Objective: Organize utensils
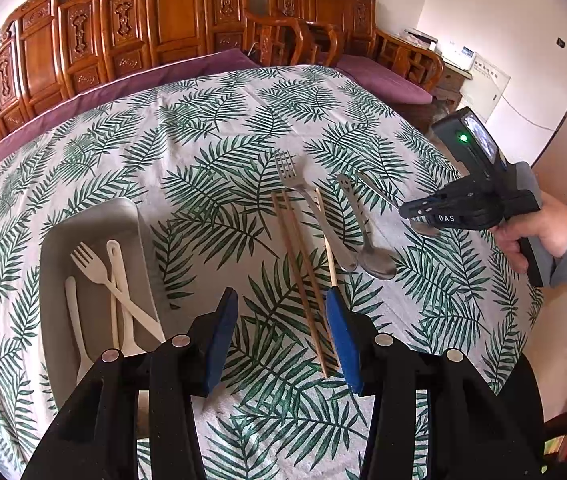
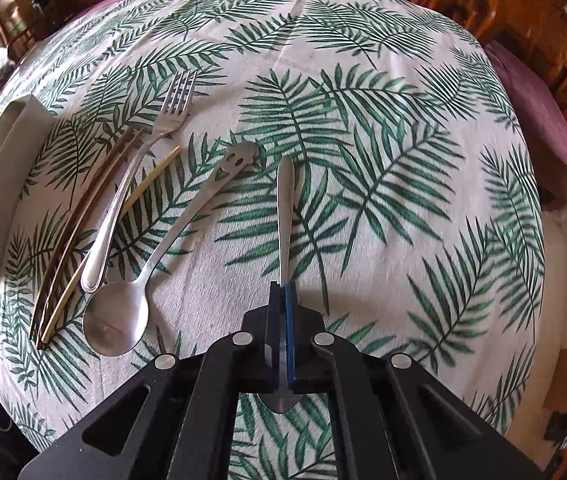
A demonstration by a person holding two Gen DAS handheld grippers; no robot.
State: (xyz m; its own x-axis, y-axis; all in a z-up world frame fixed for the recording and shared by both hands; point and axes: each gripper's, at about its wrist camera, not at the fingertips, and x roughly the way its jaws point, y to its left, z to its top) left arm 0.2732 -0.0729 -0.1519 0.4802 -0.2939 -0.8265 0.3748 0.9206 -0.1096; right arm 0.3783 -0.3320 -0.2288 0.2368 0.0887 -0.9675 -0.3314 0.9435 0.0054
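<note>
My right gripper [image 2: 282,286] is shut on a steel spoon [image 2: 284,216], held above the cloth with its handle pointing forward; it also shows in the left wrist view [image 1: 405,213]. My left gripper [image 1: 281,304] is open and empty, hovering over wooden chopsticks [image 1: 303,272]. A steel fork [image 1: 307,204], a single pale chopstick [image 1: 328,240] and a smiley-handled spoon [image 1: 365,236] lie beside them. A grey tray [image 1: 95,216] at the left holds cream plastic utensils [image 1: 115,284].
The table carries a palm-leaf cloth [image 1: 211,128]. Carved wooden chairs [image 1: 171,20] with purple cushions stand behind it. The table edge falls away at the right, near the person's hand [image 1: 535,236].
</note>
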